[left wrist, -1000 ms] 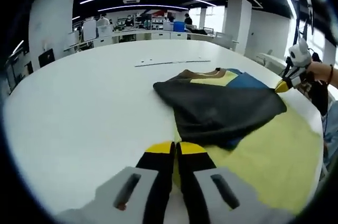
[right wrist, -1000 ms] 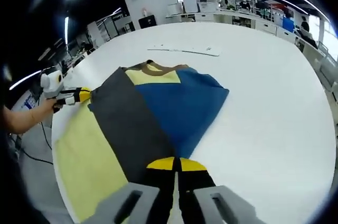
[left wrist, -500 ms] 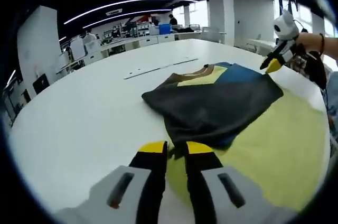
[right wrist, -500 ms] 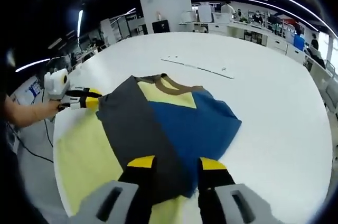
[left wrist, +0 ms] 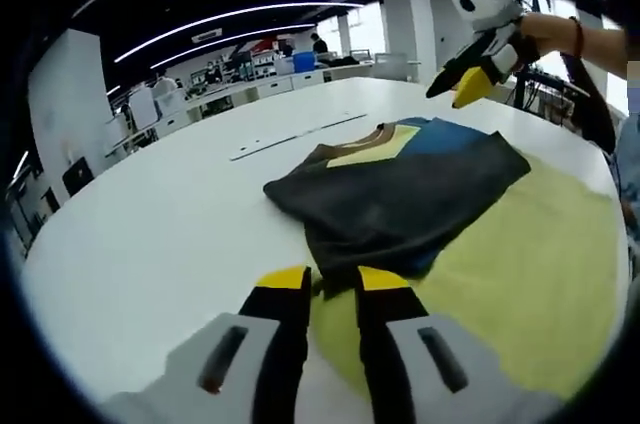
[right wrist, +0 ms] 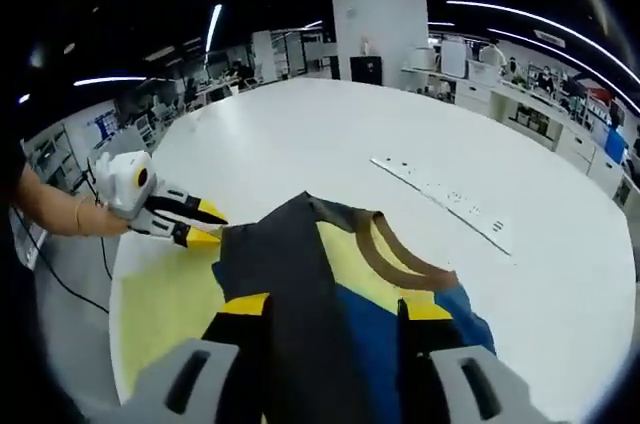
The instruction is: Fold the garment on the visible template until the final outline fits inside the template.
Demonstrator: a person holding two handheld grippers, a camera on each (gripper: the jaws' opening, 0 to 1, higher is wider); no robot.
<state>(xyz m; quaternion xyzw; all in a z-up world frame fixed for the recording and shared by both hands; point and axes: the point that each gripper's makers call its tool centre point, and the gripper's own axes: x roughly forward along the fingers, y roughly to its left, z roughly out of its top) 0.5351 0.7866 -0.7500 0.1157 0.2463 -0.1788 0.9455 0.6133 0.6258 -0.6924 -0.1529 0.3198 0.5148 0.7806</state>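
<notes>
On the white table (left wrist: 150,234), the folded garment (left wrist: 395,194) is seen lying partly on the pale yellow template (left wrist: 520,274), its dark panel uppermost. Just beside its near edge, the left gripper (left wrist: 325,279) is held with jaws parted and empty. Above the garment, the right gripper (right wrist: 330,309) is held wide apart, nothing gripped.

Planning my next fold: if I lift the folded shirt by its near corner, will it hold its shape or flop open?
The shirt will probably flop: it lies flat and thin in soft layers with no stiff edge. The layers seem loose, so the dark panel may slide off. It looks light; the left tongs, open at its near corner, should lift it easily, but the yellow template beneath might drag along.
</notes>
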